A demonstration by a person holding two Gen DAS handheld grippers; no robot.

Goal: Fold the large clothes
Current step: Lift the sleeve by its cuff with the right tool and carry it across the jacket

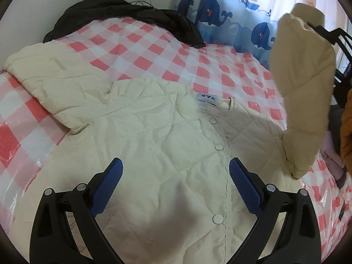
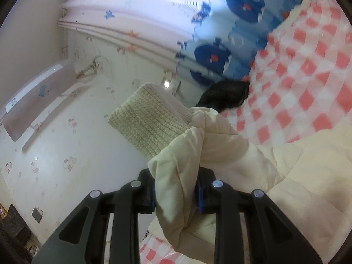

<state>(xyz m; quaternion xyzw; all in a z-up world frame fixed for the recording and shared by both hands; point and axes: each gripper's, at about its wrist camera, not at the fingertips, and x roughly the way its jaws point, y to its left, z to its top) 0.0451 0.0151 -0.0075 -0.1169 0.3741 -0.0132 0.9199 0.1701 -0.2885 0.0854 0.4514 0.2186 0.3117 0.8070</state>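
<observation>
Right wrist view: right tongs point(image 2: 176, 194) clamping jacket sleeve point(image 2: 198, 145), lifted mid-fold. Left tongs point(image 1: 176, 180) wide, empty over jacket point(image 1: 154, 132). Next, probably lay sleeve across front.

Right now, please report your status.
Left gripper open above cream jacket. Right gripper shut on lifted sleeve. Black garment lies apart.

Quilted matt jacket point(image 1: 167, 145), ribbed knit cuff point(image 2: 149, 118)
</observation>
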